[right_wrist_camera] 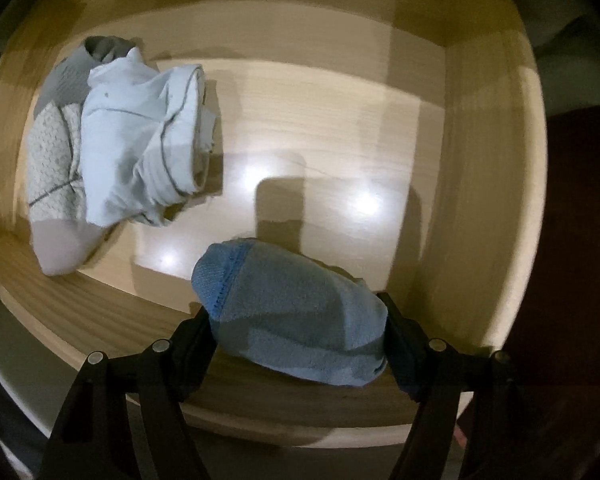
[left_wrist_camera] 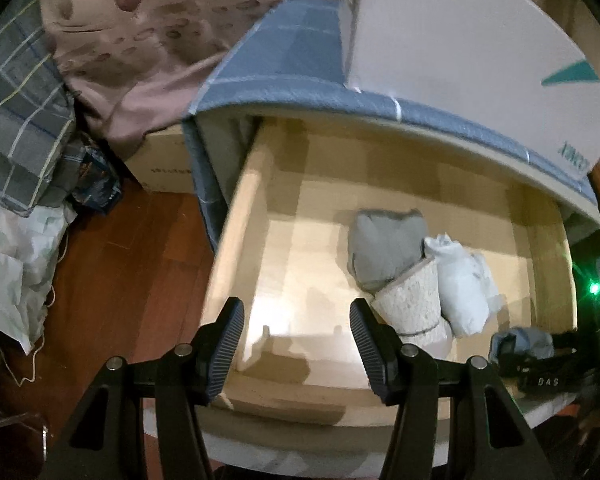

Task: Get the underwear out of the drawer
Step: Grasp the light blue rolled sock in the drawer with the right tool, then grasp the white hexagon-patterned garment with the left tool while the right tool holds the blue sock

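The light wooden drawer (left_wrist_camera: 256, 184) stands pulled open. Inside lie rolled underwear: a grey roll (left_wrist_camera: 386, 250), a white textured roll (left_wrist_camera: 414, 304) and a pale white roll (left_wrist_camera: 464, 288). My left gripper (left_wrist_camera: 296, 344) is open and empty above the drawer's front left part. My right gripper (right_wrist_camera: 300, 344) is shut on a blue rolled underwear (right_wrist_camera: 296, 312) and holds it above the drawer's front edge; it also shows in the left wrist view (left_wrist_camera: 526, 340). The other rolls (right_wrist_camera: 140, 136) lie to the left in the right wrist view, on the drawer floor (right_wrist_camera: 320, 128).
A blue checked cloth (left_wrist_camera: 300, 76) covers the cabinet top, with a white box (left_wrist_camera: 468, 44) on it. Left of the drawer are a cardboard box (left_wrist_camera: 164, 164), bedding (left_wrist_camera: 24, 120), bags and red-brown wood floor (left_wrist_camera: 128, 264).
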